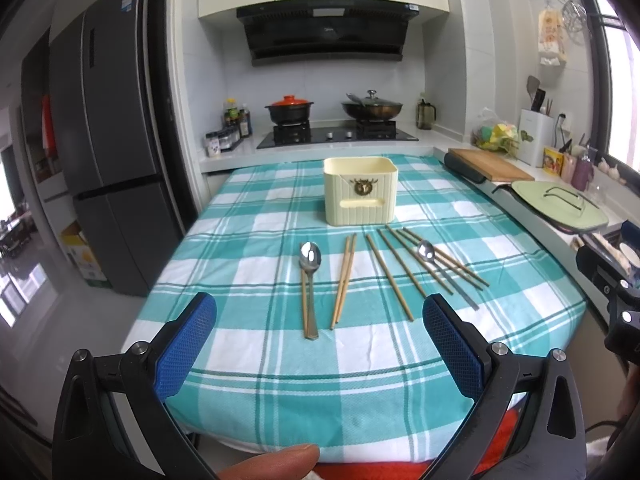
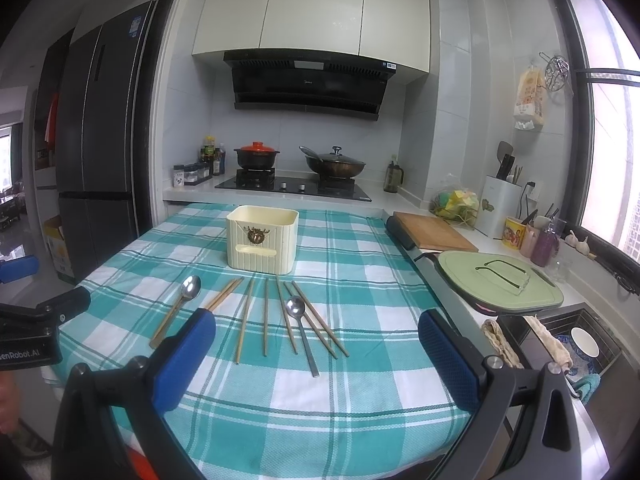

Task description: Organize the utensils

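A cream utensil holder [image 1: 361, 191] [image 2: 262, 238] stands upright at the far middle of the teal checked tablecloth [image 1: 248, 364] [image 2: 360, 412]. In front of it lie several wooden chopsticks [image 1: 344, 280] [image 2: 245, 320] and two metal spoons: one on the left [image 1: 310, 264] [image 2: 189, 289], one on the right across chopsticks [image 1: 427, 251] [image 2: 297, 309]. My left gripper [image 1: 319, 344] is open and empty, held above the near table edge. My right gripper [image 2: 316, 360] is open and empty, also short of the utensils.
A stove with a red-lidded pot [image 1: 289, 109] and a wok [image 1: 372, 109] sits behind the table. A wooden cutting board [image 2: 434, 232] and a green board [image 2: 500, 280] lie on the right counter, beside a sink [image 2: 576, 344]. A dark fridge [image 1: 104, 152] stands left.
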Available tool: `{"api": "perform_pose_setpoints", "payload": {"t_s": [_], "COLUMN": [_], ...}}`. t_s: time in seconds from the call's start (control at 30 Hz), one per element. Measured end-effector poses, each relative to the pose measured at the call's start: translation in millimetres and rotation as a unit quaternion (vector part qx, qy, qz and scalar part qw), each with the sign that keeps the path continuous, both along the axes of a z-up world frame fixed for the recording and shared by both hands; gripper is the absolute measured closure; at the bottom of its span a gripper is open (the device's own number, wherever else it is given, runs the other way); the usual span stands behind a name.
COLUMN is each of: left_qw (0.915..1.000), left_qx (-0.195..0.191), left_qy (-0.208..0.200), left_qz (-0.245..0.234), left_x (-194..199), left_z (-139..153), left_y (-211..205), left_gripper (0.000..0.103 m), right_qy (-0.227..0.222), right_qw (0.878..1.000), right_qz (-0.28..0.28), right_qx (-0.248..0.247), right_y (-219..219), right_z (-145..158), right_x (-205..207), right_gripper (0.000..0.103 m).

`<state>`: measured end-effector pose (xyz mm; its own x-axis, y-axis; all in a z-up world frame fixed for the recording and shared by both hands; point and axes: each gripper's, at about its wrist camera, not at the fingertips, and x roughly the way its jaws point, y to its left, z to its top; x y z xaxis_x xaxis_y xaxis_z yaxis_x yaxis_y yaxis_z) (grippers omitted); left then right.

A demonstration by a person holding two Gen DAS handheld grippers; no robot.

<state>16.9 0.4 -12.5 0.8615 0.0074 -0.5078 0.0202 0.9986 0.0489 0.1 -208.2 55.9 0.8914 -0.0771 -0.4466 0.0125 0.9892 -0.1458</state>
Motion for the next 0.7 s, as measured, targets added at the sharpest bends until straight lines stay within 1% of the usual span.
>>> {"api": "perform_pose_setpoints", "payload": {"t_s": [0.43,0.7], "left_qw": [0.9999,0.9995], "left_qx": [0.003,0.0], "left_qy": [0.01,0.024], "left_qz": [-0.005,-0.019], "left_x": [7,14], "left_z": [-3,-9], "left_y": [-3,-4], "left_gripper": [0.0,0.0], "right_qy": [0.003,0.004], "right_qw": [1.0,1.0], "right_qz": [-0.004,-0.007], "right_qx": [0.001,-0.001], "right_y": [-7,-6], "right_z": [-3,-5], "right_x": [2,5], "right_gripper": [0.0,0.0]}}
